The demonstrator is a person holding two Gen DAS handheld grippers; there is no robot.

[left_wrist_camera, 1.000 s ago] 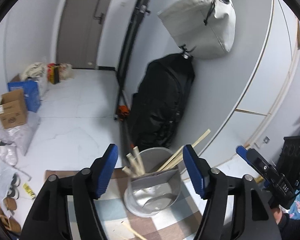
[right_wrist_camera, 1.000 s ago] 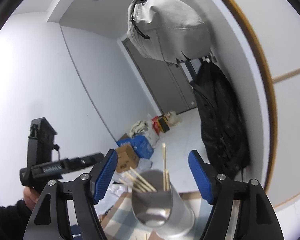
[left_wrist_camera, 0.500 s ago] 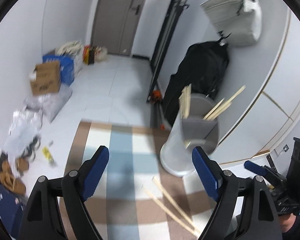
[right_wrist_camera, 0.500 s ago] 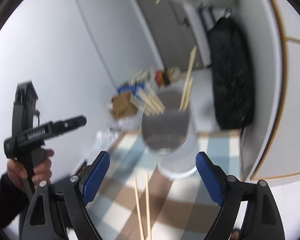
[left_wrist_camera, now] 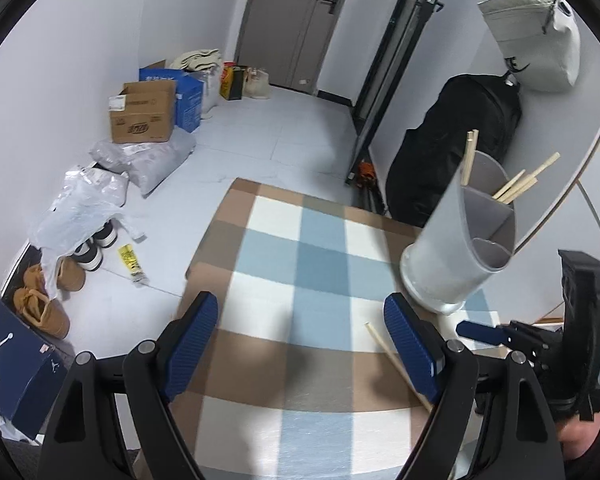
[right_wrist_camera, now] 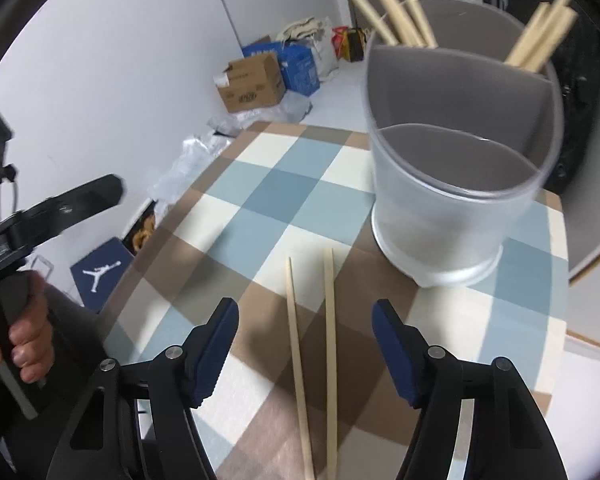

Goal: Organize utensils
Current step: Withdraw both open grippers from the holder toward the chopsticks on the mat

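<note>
A grey divided utensil holder [right_wrist_camera: 456, 200] stands at the far right of the checked table [right_wrist_camera: 260, 184]; several wooden chopsticks [right_wrist_camera: 540, 40] stick out of its back compartments. Two loose chopsticks [right_wrist_camera: 328, 340] lie side by side on the cloth, right in front of my open, empty right gripper [right_wrist_camera: 304, 320]. In the left wrist view the holder [left_wrist_camera: 460, 240] is to the right, one loose chopstick [left_wrist_camera: 384, 344] lies beside the right finger, and my left gripper [left_wrist_camera: 300, 320] is open and empty above the cloth.
The floor to the left holds cardboard and blue boxes [left_wrist_camera: 144, 112], plastic bags [left_wrist_camera: 84, 200], shoes [left_wrist_camera: 44, 300] and a shoe box [left_wrist_camera: 8, 360]. A black bag [left_wrist_camera: 452, 140] leans on the wall behind the holder. The right gripper [left_wrist_camera: 540, 340] shows at the left view's right edge.
Both grippers have tilted down and pulled back from the holder toward the near part of the table. The loose chopsticks now lie between the right gripper's fingers.
</note>
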